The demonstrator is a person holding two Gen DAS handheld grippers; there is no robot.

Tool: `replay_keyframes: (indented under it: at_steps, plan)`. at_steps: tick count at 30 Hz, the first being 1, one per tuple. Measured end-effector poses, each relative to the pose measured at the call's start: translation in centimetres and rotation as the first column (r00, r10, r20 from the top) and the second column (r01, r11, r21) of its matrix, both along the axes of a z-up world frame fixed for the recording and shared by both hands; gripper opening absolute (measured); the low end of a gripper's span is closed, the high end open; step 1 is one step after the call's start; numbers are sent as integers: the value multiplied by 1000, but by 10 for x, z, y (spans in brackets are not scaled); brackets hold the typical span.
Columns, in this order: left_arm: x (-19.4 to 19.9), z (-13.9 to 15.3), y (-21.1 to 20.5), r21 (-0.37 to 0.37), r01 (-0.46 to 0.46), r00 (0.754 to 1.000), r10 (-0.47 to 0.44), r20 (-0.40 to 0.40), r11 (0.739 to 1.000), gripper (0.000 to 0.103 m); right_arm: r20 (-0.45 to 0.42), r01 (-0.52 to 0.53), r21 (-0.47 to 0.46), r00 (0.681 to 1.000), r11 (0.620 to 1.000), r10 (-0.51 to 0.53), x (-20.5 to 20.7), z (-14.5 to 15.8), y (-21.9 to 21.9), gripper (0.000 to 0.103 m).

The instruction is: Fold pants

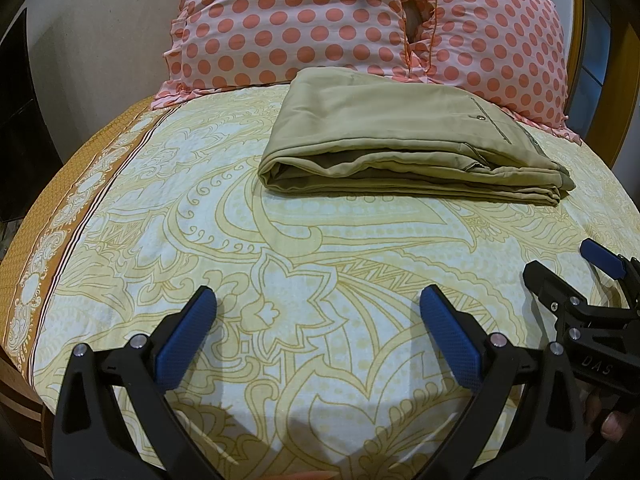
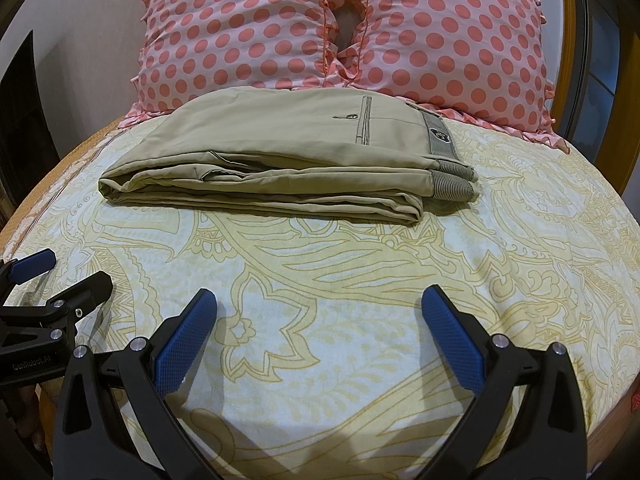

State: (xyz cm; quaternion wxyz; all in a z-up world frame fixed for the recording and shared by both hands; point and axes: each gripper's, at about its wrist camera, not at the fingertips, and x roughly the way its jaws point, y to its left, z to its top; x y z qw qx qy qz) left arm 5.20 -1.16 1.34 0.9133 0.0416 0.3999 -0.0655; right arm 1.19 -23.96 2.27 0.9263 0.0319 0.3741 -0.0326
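Pants point(image 2: 280, 160): khaki, folded into a compact layered stack, lying on the bed point(image 2: 360, 280) toward its head edge, touching the pillows point(image 2: 280, 28). Fold appears complete; nothing obviously left beyond perhaps squaring the edges.
Left gripper point(image 1: 318, 312): released, jaws spread, empty, over the foot side, well apart from the pants.
Right gripper point(image 2: 319, 312): released, empty, beside the left.
Containers: none in view.

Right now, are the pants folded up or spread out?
Folded. The pants lie on the bed as a compact stack, layered edges showing along the near side.
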Motion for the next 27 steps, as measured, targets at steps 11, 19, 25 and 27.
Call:
replay_keyframes:
  at_steps: [11,19,25,27]
  plan:
    - [0,0,0,0,0,1000,0,0,1000,101,1,0,0,1000,1000,0,0,0,0,102]
    - [0,1,0,0,-1,1000,1,-3,1000,101,2,0,0,1000,1000,0,1,0,0,102]
    - [1,0,1,-1,-1,1000,1,-4,1000,101,2,0,0,1000,1000,0,1,-1,0,102]
    - [1,0,1,-1,-1,1000,1,-4,1000,101,2,0,0,1000,1000,0,1,-1,1,102]
